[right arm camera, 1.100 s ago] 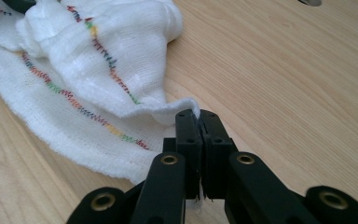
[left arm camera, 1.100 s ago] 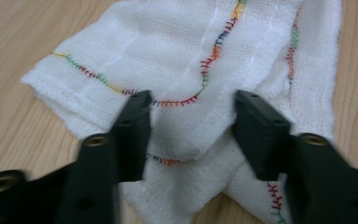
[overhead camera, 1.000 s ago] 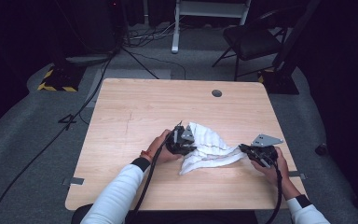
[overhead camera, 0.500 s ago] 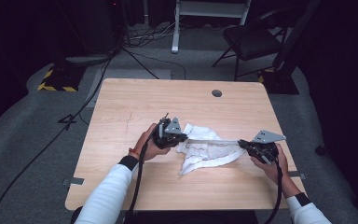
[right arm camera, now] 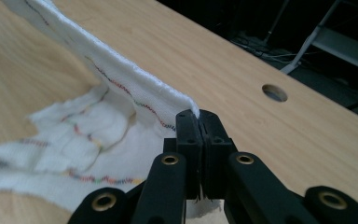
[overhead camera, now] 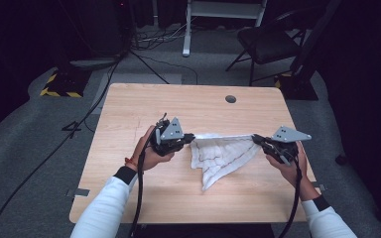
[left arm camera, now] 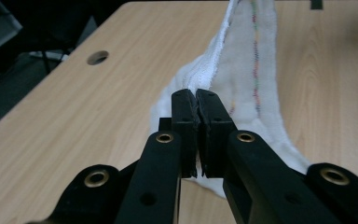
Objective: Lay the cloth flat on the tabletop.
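A white cloth (overhead camera: 223, 153) with thin coloured stitch lines hangs stretched between my two grippers above the wooden table (overhead camera: 129, 109). My left gripper (overhead camera: 190, 137) is shut on the cloth's left corner; its closed jaws pinch the hem of the cloth (left arm camera: 242, 70) in the left gripper view. My right gripper (overhead camera: 256, 139) is shut on the right corner, and the cloth (right arm camera: 98, 116) runs away from its jaws to the left. The top edge is pulled taut while the rest sags to a point resting on the table.
A round cable hole (overhead camera: 230, 99) lies in the table's far right part. A black chair (overhead camera: 273, 44) and a white stand (overhead camera: 223, 15) are beyond the table. Cables trail from both grippers off the near edge.
Both grippers have moved apart and lifted. The cloth, bunched on the table a second ago, is now spread taut between them.
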